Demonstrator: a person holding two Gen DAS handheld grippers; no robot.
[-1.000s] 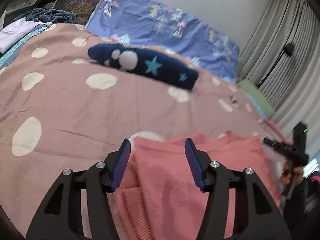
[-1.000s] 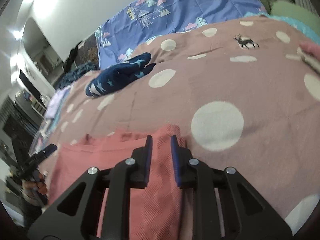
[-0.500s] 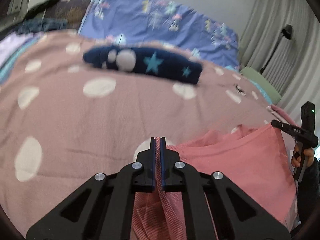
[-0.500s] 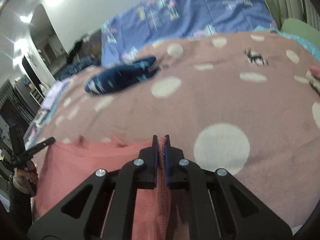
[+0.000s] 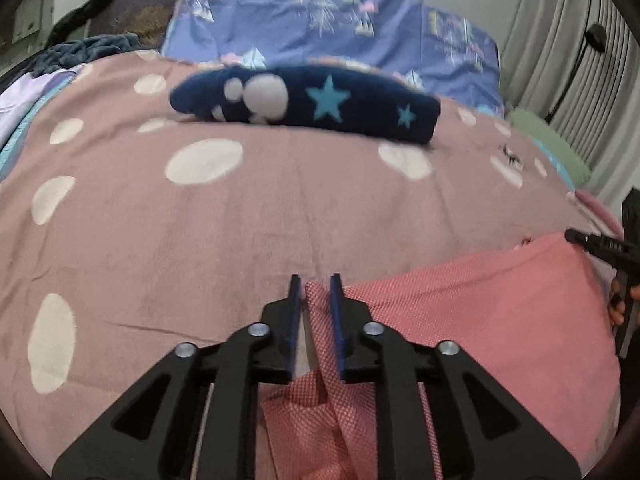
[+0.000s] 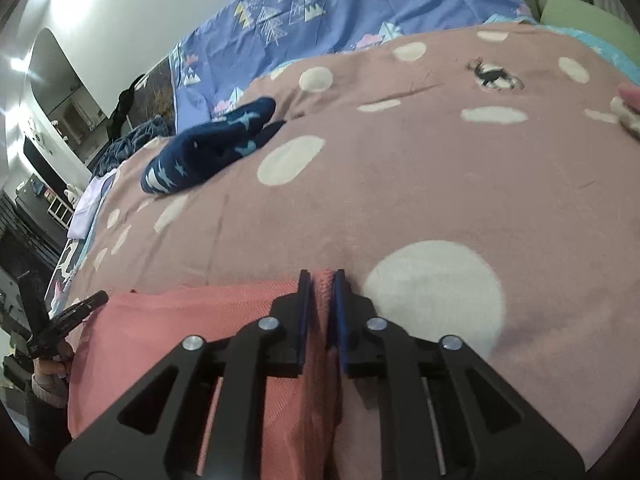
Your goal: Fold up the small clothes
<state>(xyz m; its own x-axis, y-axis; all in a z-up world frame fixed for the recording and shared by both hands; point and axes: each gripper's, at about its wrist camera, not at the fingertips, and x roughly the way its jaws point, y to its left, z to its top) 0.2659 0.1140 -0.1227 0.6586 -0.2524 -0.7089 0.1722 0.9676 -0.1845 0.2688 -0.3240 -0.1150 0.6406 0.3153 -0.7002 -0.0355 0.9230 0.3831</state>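
Observation:
A pink garment (image 5: 480, 312) lies on the near side of the bed and also shows in the right wrist view (image 6: 172, 328). My left gripper (image 5: 316, 284) has its jaws slightly apart, with the garment's left corner between them. My right gripper (image 6: 322, 280) is shut on the garment's right corner. The garment's far edge stretches between the two grippers. Each gripper shows at the edge of the other's view, the right one (image 5: 600, 244) and the left one (image 6: 68, 316).
A dusty-pink bedspread (image 5: 240, 220) with white dots covers the bed. A folded navy garment (image 5: 312, 104) with stars lies farther back and also shows in the right wrist view (image 6: 212, 148). A blue patterned sheet (image 5: 320, 20) lies behind. Curtains (image 5: 580, 40) hang at the right.
Both grippers closed onto the pink garment's corners and carried them forward across the bed. The left jaws have now parted a little. The navy garment looks nearer.

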